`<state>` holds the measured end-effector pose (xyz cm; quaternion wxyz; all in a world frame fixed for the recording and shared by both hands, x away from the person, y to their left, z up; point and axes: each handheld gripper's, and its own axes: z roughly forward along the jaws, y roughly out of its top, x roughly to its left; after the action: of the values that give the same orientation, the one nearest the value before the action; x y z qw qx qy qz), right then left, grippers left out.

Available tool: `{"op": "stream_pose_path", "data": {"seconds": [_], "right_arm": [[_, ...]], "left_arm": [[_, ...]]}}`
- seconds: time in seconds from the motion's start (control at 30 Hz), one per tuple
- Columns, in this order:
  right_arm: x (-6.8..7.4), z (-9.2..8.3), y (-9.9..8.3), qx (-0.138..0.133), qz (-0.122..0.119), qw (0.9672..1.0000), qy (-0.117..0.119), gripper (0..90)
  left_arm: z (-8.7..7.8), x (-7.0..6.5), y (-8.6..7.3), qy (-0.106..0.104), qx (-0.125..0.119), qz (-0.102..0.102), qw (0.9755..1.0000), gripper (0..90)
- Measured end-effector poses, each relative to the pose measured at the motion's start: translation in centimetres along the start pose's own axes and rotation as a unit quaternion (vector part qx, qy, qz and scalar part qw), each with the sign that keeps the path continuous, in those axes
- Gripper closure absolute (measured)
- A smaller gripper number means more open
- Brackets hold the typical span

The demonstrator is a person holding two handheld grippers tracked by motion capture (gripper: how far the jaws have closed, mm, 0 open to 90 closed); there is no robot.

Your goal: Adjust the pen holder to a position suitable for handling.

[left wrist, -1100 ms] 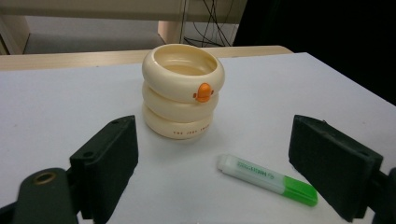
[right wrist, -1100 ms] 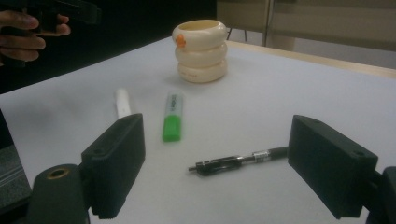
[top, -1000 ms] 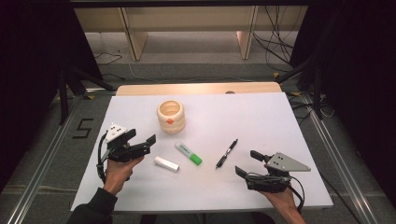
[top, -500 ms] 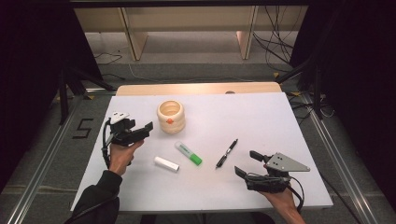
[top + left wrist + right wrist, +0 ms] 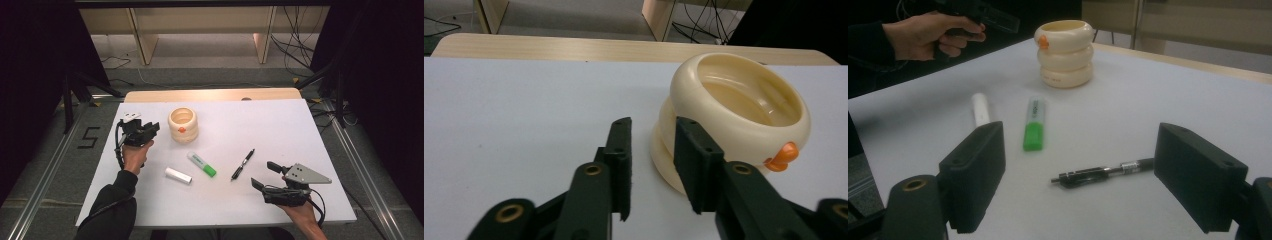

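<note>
Hands sit well apart on the white table (image 5: 300,125). Left gripper (image 5: 150,128) is held out level, forearm stretched forward from a dark sleeve, jaws aimed at the cream ringed cup (image 5: 183,124) just beside it. Those jaws have just been closing and now stand narrow, nothing between them, the cup off to one side of the tips, apart from the pads. Right gripper (image 5: 264,175) rests low near the front edge, jaws wide, empty, facing the black pen (image 5: 243,164), green highlighter (image 5: 202,164) and white marker (image 5: 178,175).
</note>
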<state>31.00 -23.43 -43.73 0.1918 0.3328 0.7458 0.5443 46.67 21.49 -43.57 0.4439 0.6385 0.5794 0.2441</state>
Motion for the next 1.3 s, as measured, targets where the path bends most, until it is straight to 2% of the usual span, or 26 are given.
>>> {"op": "stream_pose_path", "data": {"seconds": [0.03,0.13,0.27,0.33,0.43,0.53,0.77,0.87,1.3], "right_arm": [[0.0,0.0,0.0,0.001,0.0,1.0,0.0,21.7],[0.0,0.0,0.0,0.001,0.0,1.0,0.001,21.9],[0.0,0.1,0.0,0.002,0.001,1.0,0.001,21.9],[0.0,0.2,-0.1,0.003,0.001,1.0,0.002,21.9],[0.0,0.2,-0.1,0.003,0.0,1.0,0.003,21.5],[0.0,0.2,0.0,0.003,-0.001,1.0,0.004,21.4],[0.1,0.3,-0.1,0.003,0.0,1.0,0.008,21.1],[0.1,0.3,-0.1,0.002,0.001,1.0,0.008,21.0],[0.0,0.4,-0.1,0.004,0.001,1.0,0.008,20.9]], "left_arm": [[0.5,-0.2,0.1,0.003,0.005,0.006,1.0,74.5],[1.4,-0.5,0.3,0.007,0.01,0.006,0.9999,82.2],[2.6,-0.8,0.3,0.008,0.018,0.014,0.9997,88.8],[3.2,-0.9,0.3,0.009,0.024,0.02,0.9995,88.9],[3.9,-0.9,0.2,0.007,0.027,0.016,0.9995,88.9],[4.3,-0.9,0.1,0.009,0.033,0.025,0.9991,88.9],[5.5,-0.5,0.0,0.008,0.037,0.017,0.9991,88.9],[6.0,-0.5,-0.1,0.006,0.043,0.02,0.9989,88.9],[6.8,-1.0,0.1,0.002,0.049,0.034,0.9982,88.9]]}}
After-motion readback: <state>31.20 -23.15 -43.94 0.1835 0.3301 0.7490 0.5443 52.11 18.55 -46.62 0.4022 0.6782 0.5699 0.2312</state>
